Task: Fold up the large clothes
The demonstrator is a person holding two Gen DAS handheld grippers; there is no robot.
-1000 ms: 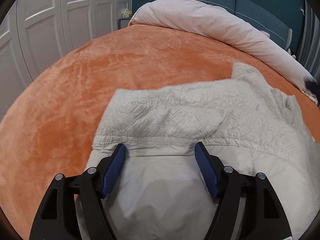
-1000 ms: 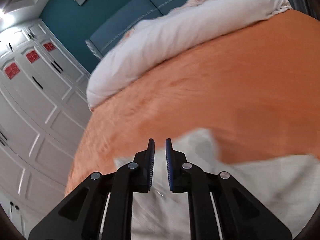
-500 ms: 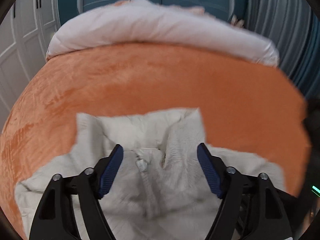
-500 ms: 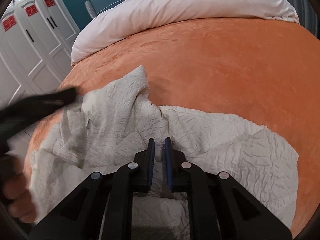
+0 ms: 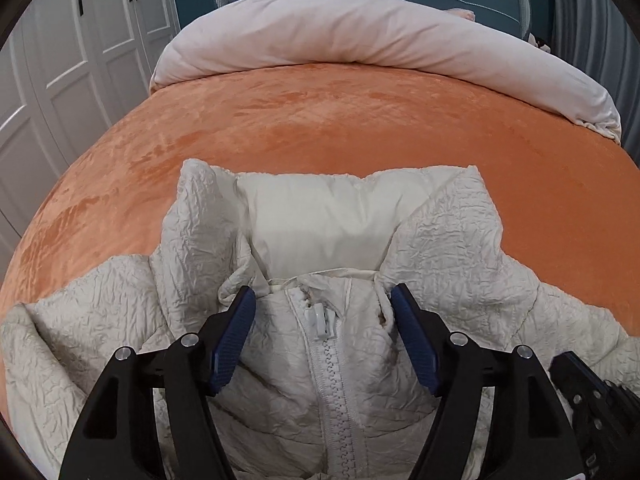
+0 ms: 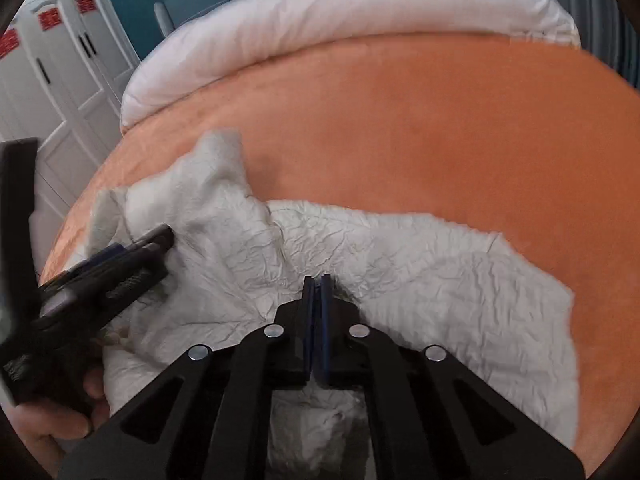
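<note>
Fingers of my left gripper (image 5: 322,322) spread wide, framing the jacket (image 5: 328,360) zipper (image 5: 320,320) low-centre; my right gripper (image 6: 316,286) seems pinched on fabric, likely steadying it.

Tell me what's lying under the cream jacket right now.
The cream jacket lies zipped, collar open, on the orange blanket, which shows all around it. The blanket part beneath the jacket is covered, so anything there cannot be seen.

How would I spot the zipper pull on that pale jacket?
Find the orange bed cover; the cream jacket lies on its near part. Below the jacket's smooth collar, the white zipper pull sits atop the toothed zipper, the only hard plastic piece amid crinkled fabric.
</note>
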